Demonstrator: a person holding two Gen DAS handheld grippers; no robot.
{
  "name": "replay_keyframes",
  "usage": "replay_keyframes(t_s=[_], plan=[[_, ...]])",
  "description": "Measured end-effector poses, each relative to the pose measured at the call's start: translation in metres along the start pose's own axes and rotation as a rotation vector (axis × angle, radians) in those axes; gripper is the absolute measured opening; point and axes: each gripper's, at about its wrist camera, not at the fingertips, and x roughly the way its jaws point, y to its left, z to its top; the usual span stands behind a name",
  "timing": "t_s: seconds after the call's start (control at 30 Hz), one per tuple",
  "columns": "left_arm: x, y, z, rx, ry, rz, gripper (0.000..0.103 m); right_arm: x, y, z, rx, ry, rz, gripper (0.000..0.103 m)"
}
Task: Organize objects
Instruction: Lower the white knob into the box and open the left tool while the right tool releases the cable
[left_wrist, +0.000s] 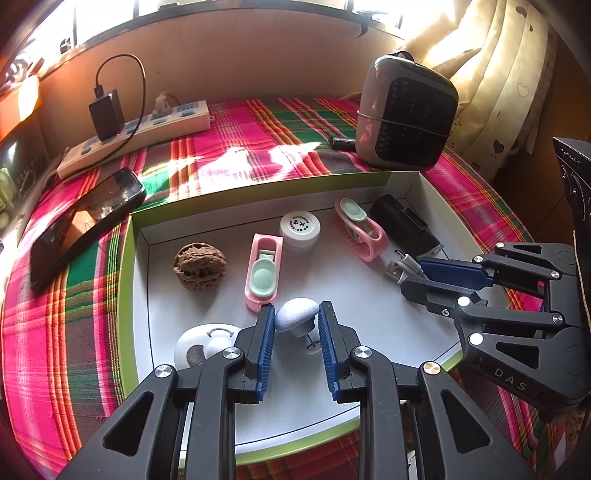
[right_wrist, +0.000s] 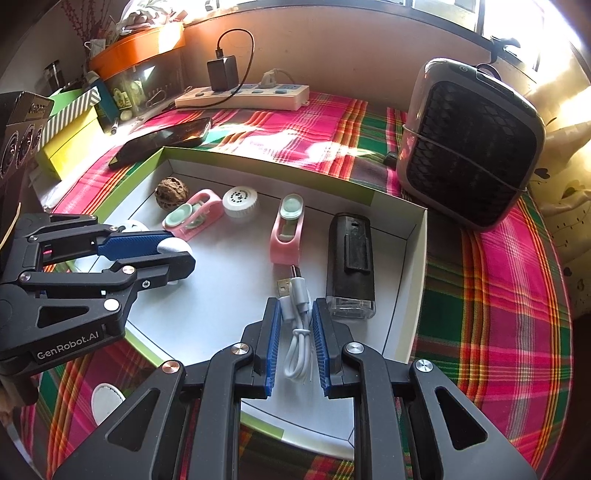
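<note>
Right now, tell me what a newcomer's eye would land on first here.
The bright pink and green plaid cloth over the table, and on it a shallow white tray with green rims holding small items. At the back right stands a dark mesh-fronted fan; a black phone lies left of the tray.

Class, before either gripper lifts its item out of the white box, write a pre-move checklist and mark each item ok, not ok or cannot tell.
1. Left gripper closed on the pale mushroom-shaped knob: ok.
2. Right gripper shut on the coiled white USB cable: ok.
3. Cable free of the black rectangular device beside it: ok.
4. Knob clear of the pink clip with mint pad: cannot tell.
5. The two grippers apart: ok.
6. Knob's thin metal pin free of the white box's floor: cannot tell.
</note>
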Motion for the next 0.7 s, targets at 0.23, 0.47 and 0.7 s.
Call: replay_keyframes(t_s=[0.23, 0.47, 0.7], plan=[[0.0011, 0.0004, 0.0002, 0.0, 0.001, 0.003, 0.022, 0.0005, -0.0002, -0.0004, 0.001, -0.001, -0.005, 0.019], [0.0015, -0.0007, -0.0006, 0.001, 0.005, 0.008, 0.022, 0.0007, -0.0018, 0.0, 0.008, -0.002, 0.001, 0.019], [0.0015, -0.0019, -0.0009, 0.0, 0.006, 0.01, 0.023, 0.0007, -0.0026, -0.0001, 0.009, -0.001, 0.002, 0.019]])
